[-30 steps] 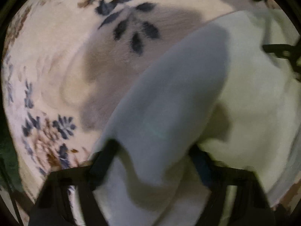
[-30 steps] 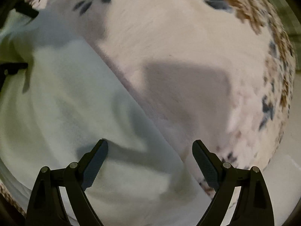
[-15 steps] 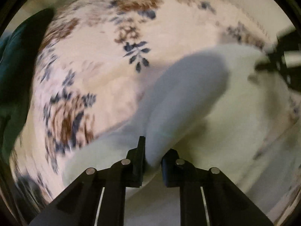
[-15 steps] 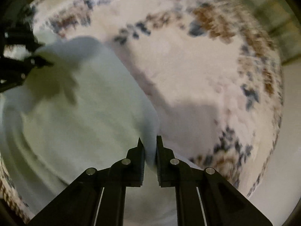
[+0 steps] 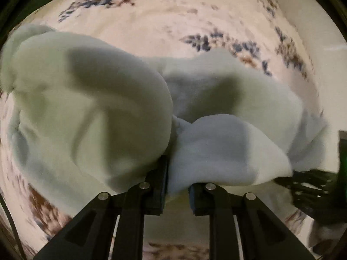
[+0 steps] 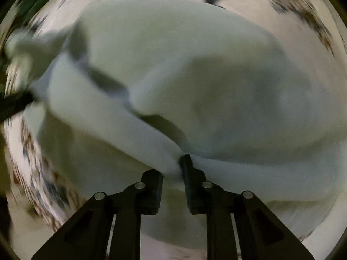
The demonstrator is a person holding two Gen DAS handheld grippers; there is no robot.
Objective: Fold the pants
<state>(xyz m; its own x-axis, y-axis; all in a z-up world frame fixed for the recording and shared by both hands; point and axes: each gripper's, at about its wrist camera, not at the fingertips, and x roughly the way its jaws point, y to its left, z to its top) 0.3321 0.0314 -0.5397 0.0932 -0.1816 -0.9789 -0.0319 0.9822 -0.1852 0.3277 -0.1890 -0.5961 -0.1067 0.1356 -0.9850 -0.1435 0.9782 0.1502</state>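
The pale pants (image 5: 91, 117) are pinched by the left gripper (image 5: 176, 173) and the right gripper (image 6: 173, 169), each clamped on a bunched edge, so that the fabric can be carried over the floral rug (image 5: 164, 28) for a fold.

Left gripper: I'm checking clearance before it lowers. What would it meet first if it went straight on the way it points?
The left gripper is already shut on the pale pants; straight ahead hangs more of that bunched cloth, with the floral rug beyond. Depth is unclear.
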